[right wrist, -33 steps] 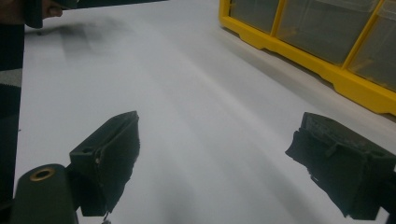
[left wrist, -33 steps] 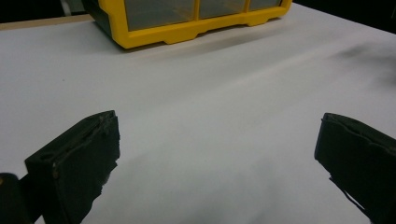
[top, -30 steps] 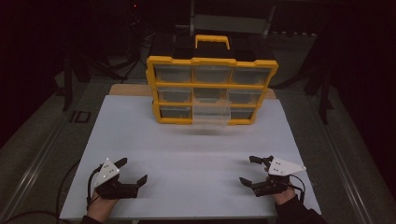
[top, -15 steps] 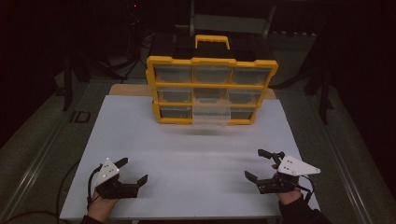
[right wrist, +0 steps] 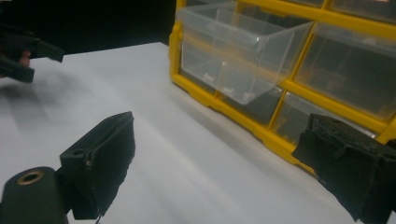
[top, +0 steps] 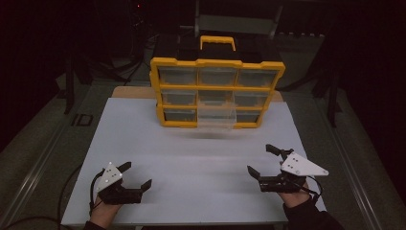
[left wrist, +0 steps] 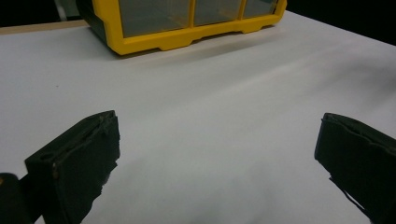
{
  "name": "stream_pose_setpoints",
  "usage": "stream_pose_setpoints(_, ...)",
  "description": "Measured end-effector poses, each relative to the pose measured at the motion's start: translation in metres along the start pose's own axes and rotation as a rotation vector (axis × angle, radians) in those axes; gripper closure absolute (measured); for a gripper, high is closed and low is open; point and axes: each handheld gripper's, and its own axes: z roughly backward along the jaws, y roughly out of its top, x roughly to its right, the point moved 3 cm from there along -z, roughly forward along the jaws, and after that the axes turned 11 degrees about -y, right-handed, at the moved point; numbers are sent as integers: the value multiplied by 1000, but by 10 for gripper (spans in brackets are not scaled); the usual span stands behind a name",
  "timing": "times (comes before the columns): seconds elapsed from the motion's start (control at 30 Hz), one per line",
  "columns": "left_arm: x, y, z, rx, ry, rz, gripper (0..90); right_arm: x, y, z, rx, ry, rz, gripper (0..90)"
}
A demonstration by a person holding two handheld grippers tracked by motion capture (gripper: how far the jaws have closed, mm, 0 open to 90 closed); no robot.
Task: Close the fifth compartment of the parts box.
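A yellow drawer organizer (top: 218, 64) with clear drawers stands at the far middle of the white tabletop (top: 191, 148). Its bottom middle drawer (top: 216, 120) is pulled partway out. My left gripper (top: 138, 173) rests near the front left edge, open, nothing between its jaws. My right gripper (top: 259, 158) is held at the front right, open and empty, angled toward the organizer. The left gripper view has the open jaws (left wrist: 219, 154) over bare table, with the organizer's base (left wrist: 154, 43) far ahead. In the right gripper view the open jaws (right wrist: 219, 154) face the pulled-out drawer (right wrist: 243, 51).
A yellow carry handle (top: 218, 42) tops the organizer. A wooden strip (top: 131, 92) shows behind the white top. Dark stands and cables surround the table. The other gripper (right wrist: 23, 51) appears far off at the right gripper view's upper left.
My right gripper has lifted and shifted slightly forward and to the right, staying open. The left gripper has not moved.
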Motion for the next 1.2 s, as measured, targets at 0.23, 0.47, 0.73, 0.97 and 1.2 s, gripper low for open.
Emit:
stream_pose_setpoints(0.23, 0, 0, 1, 3, 3, -1, 0, -7, 27, -3, 28, -32, -15, 96)
stream_pose_setpoints(0.47, 0, 1, 2, 10, -4, 4, 0, -16, 40, -14, 45, -44, -31, 96)
stream_pose_setpoints(0.73, 0, 1, 2, 12, -4, 1, 0, -30, 42, -25, 49, -59, -55, 97)
stream_pose_setpoints(0.97, 1, 2, 2, 21, -12, 4, 0, -49, 38, -40, 24, -48, -39, 115)
stream_pose_setpoints(1.2, 1, 2, 2, 19, -9, -1, 0, -64, 30, -55, -7, -26, -40, 151)
